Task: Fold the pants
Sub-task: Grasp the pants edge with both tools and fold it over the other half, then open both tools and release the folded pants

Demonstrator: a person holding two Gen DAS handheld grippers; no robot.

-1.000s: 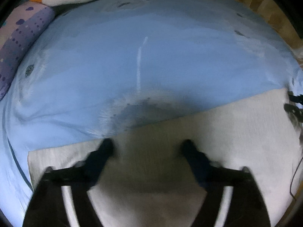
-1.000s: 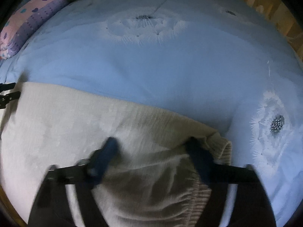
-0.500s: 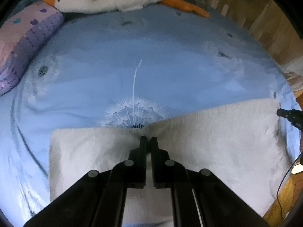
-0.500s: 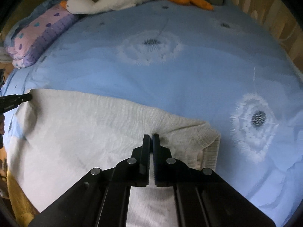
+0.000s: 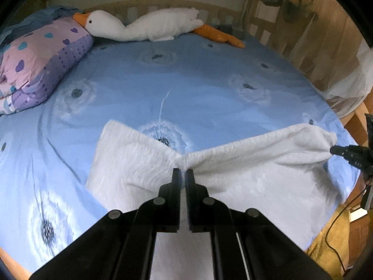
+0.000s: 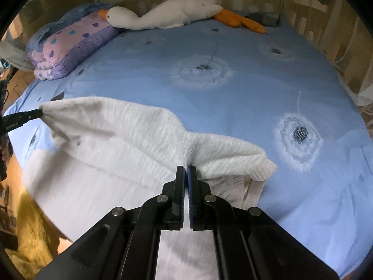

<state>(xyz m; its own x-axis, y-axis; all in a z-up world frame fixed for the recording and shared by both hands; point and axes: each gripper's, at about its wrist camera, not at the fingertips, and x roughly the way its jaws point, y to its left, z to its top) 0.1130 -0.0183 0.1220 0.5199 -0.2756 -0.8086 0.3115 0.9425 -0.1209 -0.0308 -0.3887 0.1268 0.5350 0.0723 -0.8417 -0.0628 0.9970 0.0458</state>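
Observation:
White textured pants (image 5: 244,175) lie across the near part of a blue bedsheet (image 5: 198,81), their far edge pulled up off the bed. My left gripper (image 5: 183,170) is shut on that raised edge, and the cloth bunches at its tips. My right gripper (image 6: 186,167) is shut on the same edge near the ribbed waistband (image 6: 258,170). The edge hangs taut between the two grips. Each gripper shows in the other's view: right gripper (image 5: 332,150), left gripper (image 6: 40,112). The rest of the pants (image 6: 105,170) hangs down to the mattress.
A white plush goose (image 5: 149,25) lies along the head of the bed. A purple folded quilt (image 5: 35,70) sits at the far left. Wooden bed rails (image 5: 303,35) run along the right side. A black cable (image 5: 338,221) hangs near the right edge.
Both grippers went from open over the flat pants to shut on the far edge. They then rose and pulled back, lifting that edge off the sheet.

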